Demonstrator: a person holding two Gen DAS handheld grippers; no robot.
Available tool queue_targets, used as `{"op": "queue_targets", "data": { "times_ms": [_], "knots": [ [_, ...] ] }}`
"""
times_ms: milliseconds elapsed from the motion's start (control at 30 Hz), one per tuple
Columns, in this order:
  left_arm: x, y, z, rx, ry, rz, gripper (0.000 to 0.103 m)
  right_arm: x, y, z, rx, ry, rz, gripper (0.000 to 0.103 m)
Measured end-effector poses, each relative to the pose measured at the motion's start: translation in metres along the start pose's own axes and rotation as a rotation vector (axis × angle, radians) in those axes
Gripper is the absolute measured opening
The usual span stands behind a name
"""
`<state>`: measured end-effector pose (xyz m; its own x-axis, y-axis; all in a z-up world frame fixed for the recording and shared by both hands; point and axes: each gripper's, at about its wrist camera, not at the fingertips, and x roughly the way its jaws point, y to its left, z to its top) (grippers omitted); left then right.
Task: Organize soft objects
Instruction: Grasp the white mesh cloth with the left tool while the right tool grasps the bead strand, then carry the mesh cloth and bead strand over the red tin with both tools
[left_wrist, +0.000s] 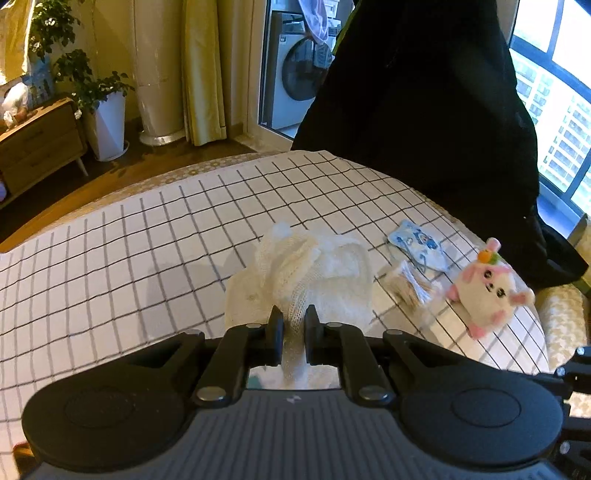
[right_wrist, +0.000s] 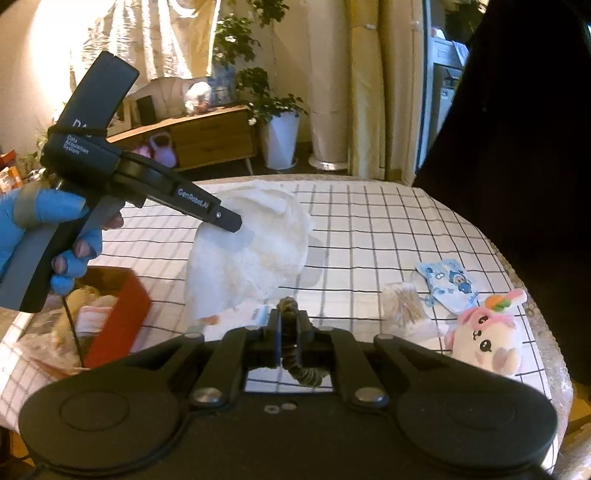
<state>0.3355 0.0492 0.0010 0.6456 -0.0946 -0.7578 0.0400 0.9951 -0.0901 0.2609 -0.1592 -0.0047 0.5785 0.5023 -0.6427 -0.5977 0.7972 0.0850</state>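
My left gripper (left_wrist: 293, 320) is shut on a white knitted garment (left_wrist: 303, 273) and holds it lifted above the checked tablecloth (left_wrist: 129, 240); from the right wrist view the garment (right_wrist: 255, 251) hangs from the left gripper (right_wrist: 231, 221). My right gripper (right_wrist: 290, 317) is shut on a dark braided cord (right_wrist: 291, 332) that loops back under the jaws. A pink and white plush toy (left_wrist: 487, 284) (right_wrist: 487, 336) lies at the table's right edge. A blue printed pouch (left_wrist: 421, 245) (right_wrist: 448, 282) and a small clear packet of sticks (left_wrist: 406, 286) (right_wrist: 404, 306) lie beside it.
A red box (right_wrist: 118, 314) with soft items stands at the left of the table. A person in black (left_wrist: 424, 110) stands behind the table's far right. A wooden cabinet (right_wrist: 207, 136) and potted plant (right_wrist: 277, 122) stand beyond.
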Motion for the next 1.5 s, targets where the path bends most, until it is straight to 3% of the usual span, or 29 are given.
{"op": "queue_targets", "data": {
  "times_ms": [400, 767, 1167, 1500],
  "knots": [
    [-0.080, 0.026, -0.040, -0.004, -0.031, -0.002, 0.011, -0.034, 0.054, 0.002, -0.040, -0.050, 0.062, 0.007],
    [-0.135, 0.068, -0.069, -0.006, -0.061, 0.049, 0.011, -0.026, 0.109, 0.010, -0.087, -0.061, 0.154, 0.007],
    [-0.130, 0.131, -0.108, -0.057, 0.013, 0.126, 0.011, 0.020, 0.174, 0.008, -0.159, 0.014, 0.251, 0.007],
    [-0.098, 0.160, -0.143, -0.056, 0.112, 0.138, 0.011, 0.059, 0.209, -0.010, -0.213, 0.102, 0.213, 0.007]
  ]
}}
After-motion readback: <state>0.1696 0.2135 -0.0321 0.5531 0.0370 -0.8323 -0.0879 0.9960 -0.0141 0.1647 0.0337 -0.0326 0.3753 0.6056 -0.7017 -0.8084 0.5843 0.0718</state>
